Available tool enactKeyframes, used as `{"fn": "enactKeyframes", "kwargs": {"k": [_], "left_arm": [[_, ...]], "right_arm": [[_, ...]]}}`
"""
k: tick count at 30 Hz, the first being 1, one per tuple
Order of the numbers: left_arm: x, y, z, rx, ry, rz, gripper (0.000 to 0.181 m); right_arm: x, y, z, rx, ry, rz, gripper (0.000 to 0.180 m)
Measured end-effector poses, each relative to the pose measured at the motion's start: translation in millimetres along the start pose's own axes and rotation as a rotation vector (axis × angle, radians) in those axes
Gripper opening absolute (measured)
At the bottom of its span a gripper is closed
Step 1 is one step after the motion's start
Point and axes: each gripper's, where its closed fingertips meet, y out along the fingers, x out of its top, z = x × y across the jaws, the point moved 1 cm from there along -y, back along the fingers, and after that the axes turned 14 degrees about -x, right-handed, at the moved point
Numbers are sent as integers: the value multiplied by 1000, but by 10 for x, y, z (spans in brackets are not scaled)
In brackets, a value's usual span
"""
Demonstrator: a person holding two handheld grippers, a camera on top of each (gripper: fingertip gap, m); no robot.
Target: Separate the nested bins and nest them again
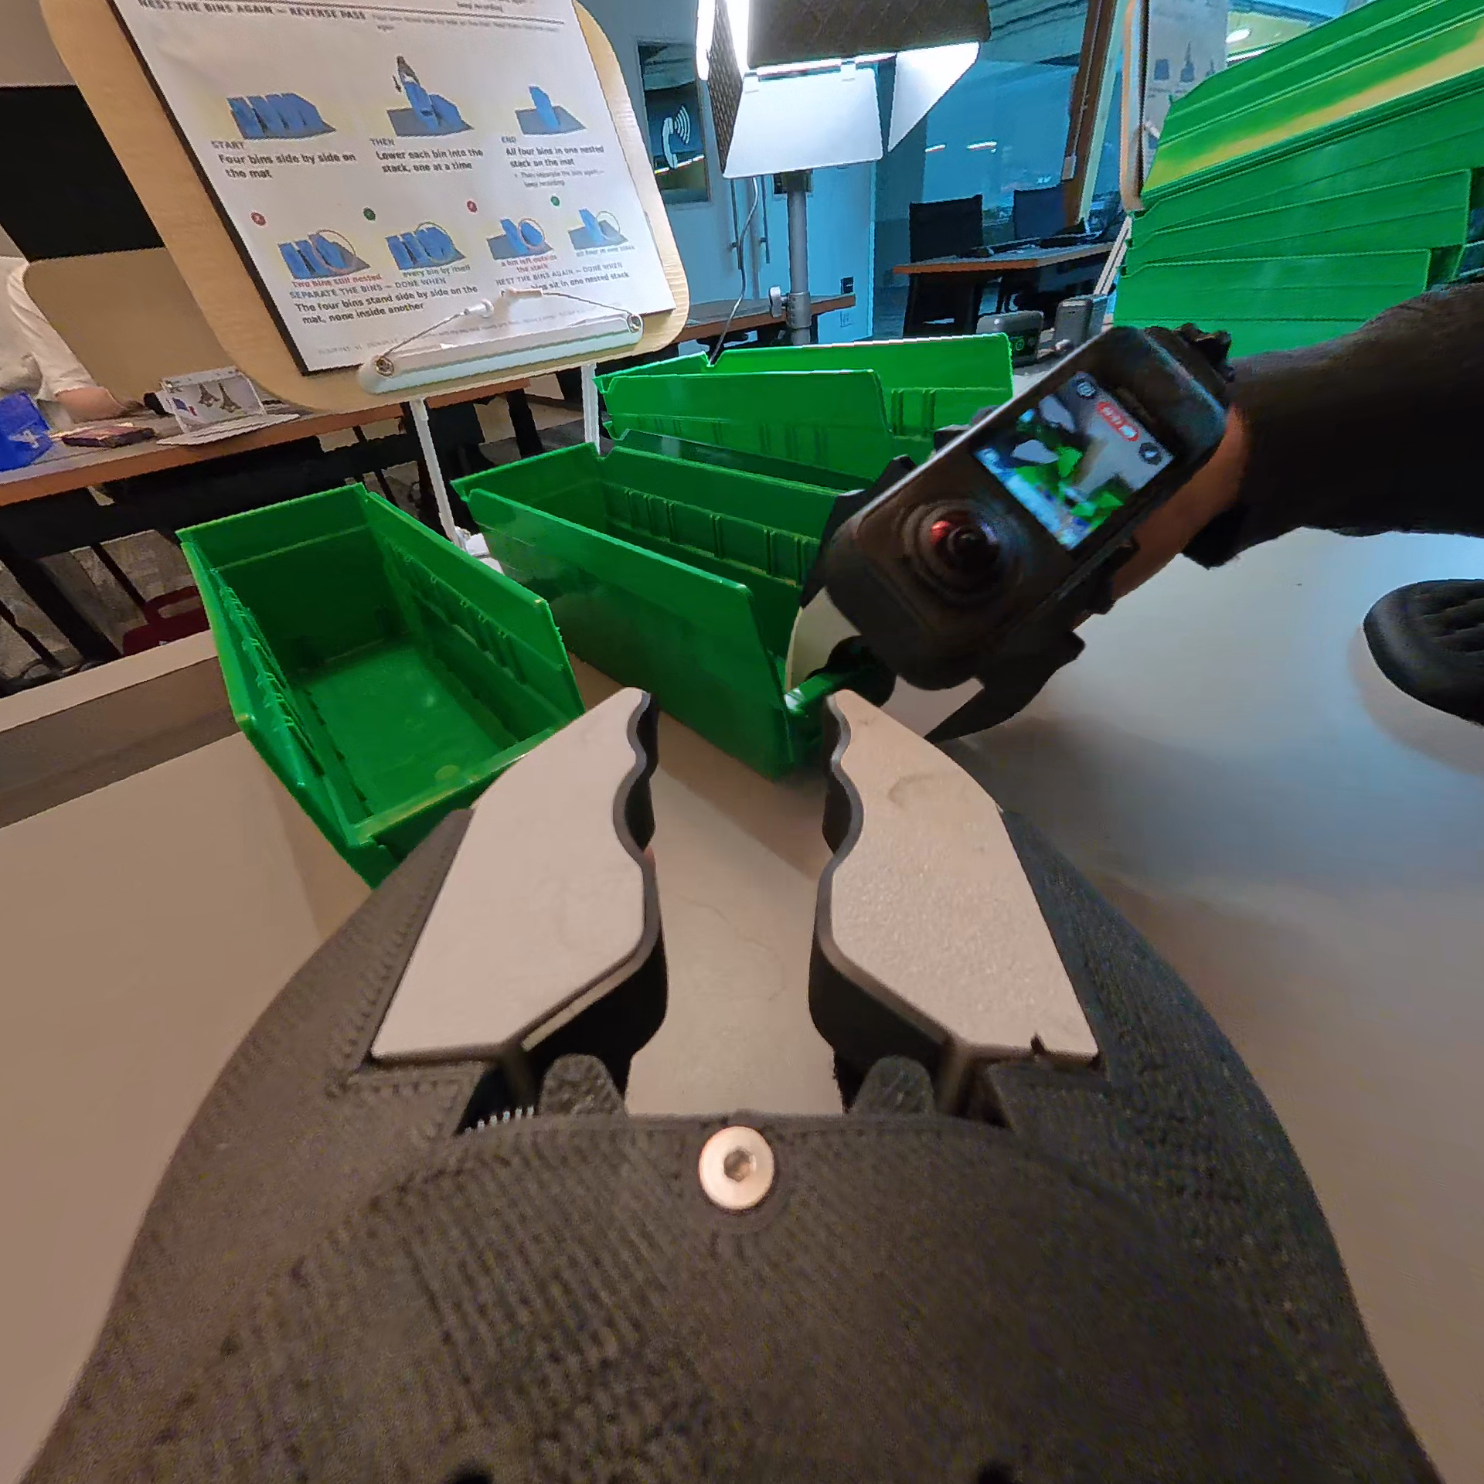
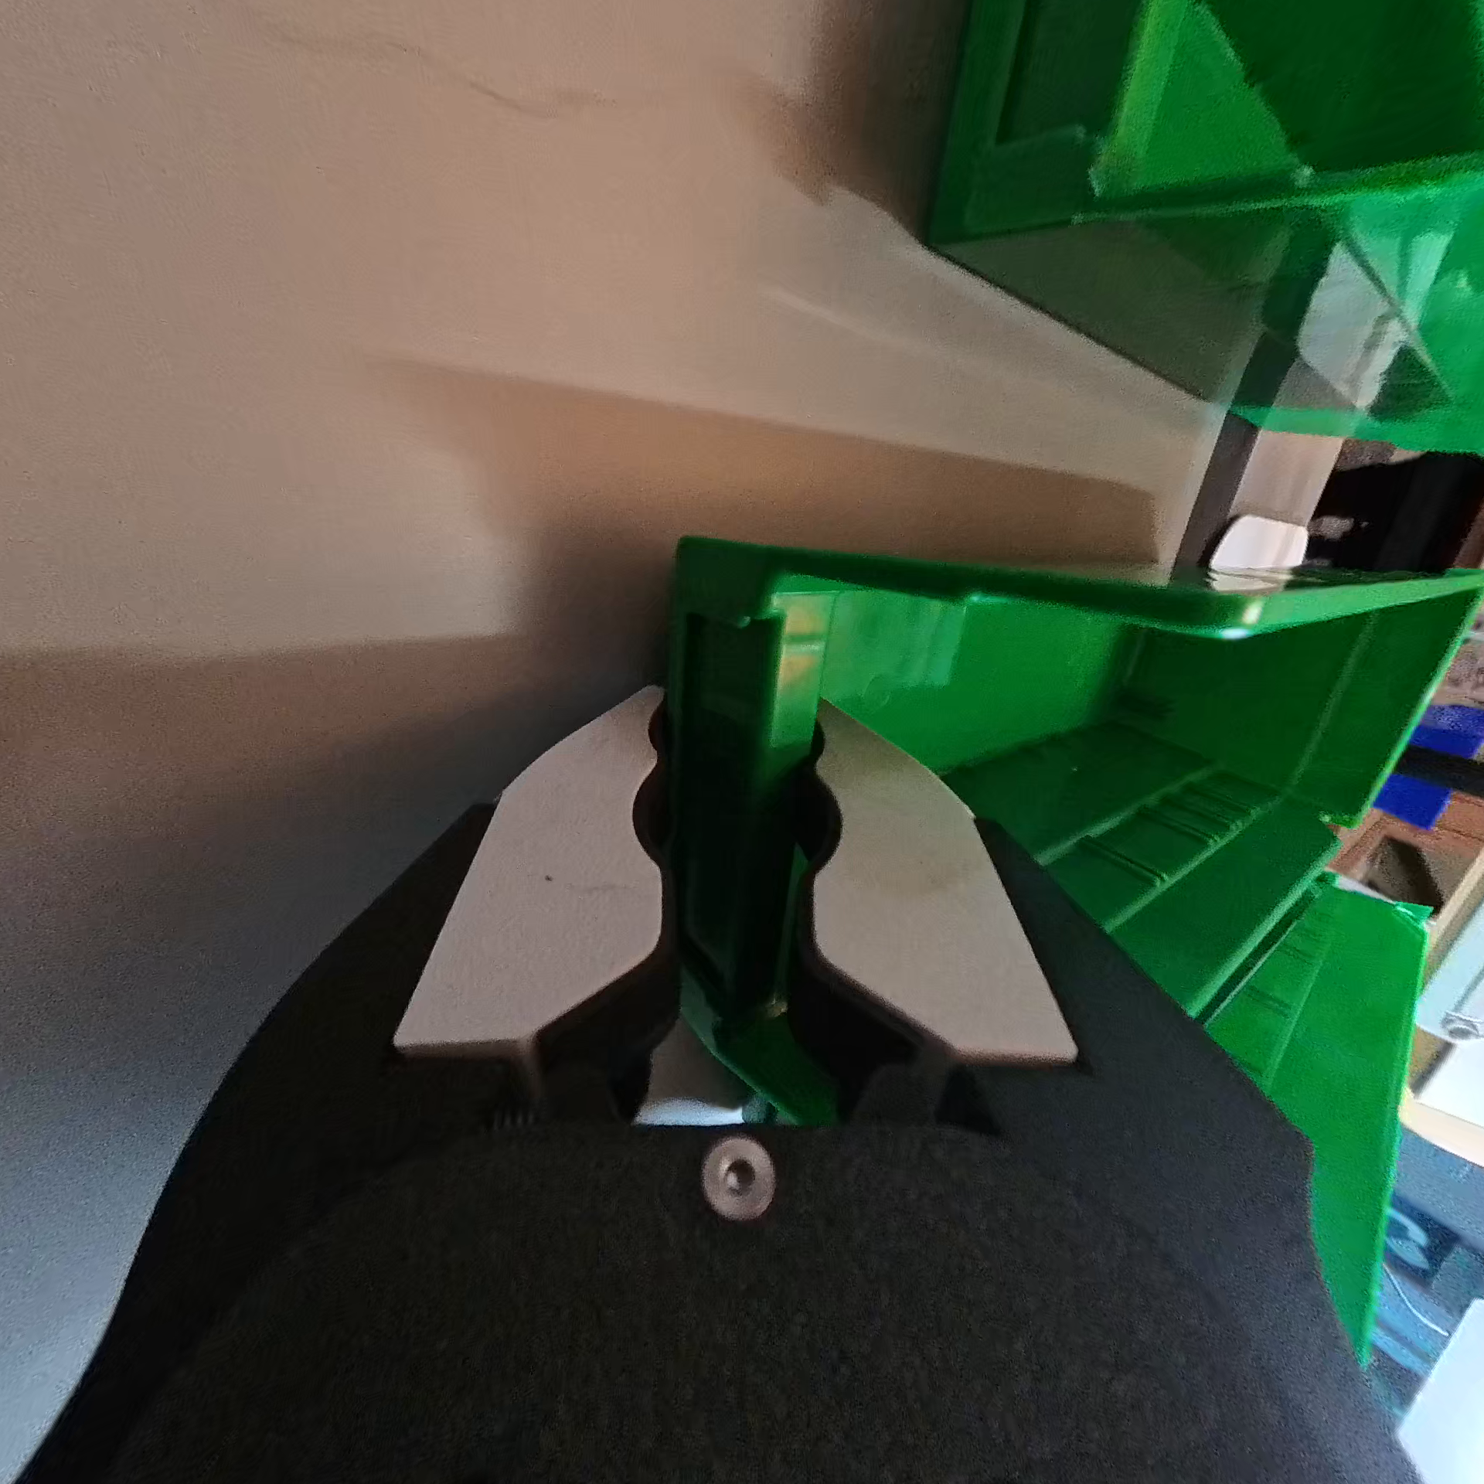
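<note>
Separation part done: your right gripper (image 2: 739,819) clamps the nested bins' (image 1: 682,562) wall; left gripper (image 1: 735,771) gapes empty, one bin (image 1: 377,666) free at ten o'clock.

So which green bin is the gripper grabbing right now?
The middle bin, at its near right corner, where the right gripper has its jaws shut on the wall. The left bin stands alone, untouched, and the back bin is farther away.

1. Left wrist view is bright and pretty sharp, lit by a softbox lamp (image 1: 811,104) far up top.
2. Heavy fisheye bending at the edges.
3. Right wrist view is dimmer and motion-blurred, with soft shadows across the table (image 2: 321,401).
</note>
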Motion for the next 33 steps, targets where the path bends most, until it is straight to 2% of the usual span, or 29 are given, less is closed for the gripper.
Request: {"fn": "enactKeyframes", "kwargs": {"k": [6, 12, 18, 22, 26, 33], "left_arm": [[-10, 11, -11, -9, 0, 4, 41], [-34, 24, -21, -17, 3, 17, 44], [-50, 35, -33, -23, 6, 27, 45], [-59, 44, -41, -26, 9, 34, 44], [-63, 46, -40, -25, 11, 36, 44], [-94, 60, -31, -26, 4, 47, 43]], "right_arm": [[136, -381, -133, -7, 80, -107, 28], [177, -874, -597, -73, 88, -166, 27], [-126, -1225, -1317, -196, 98, -121, 28], [-524, -1207, -1572, -203, 65, -60, 27], [-886, -1044, -1570, -167, 74, 3, 28], [-1095, -776, -1320, -98, 123, -13, 28]]}}
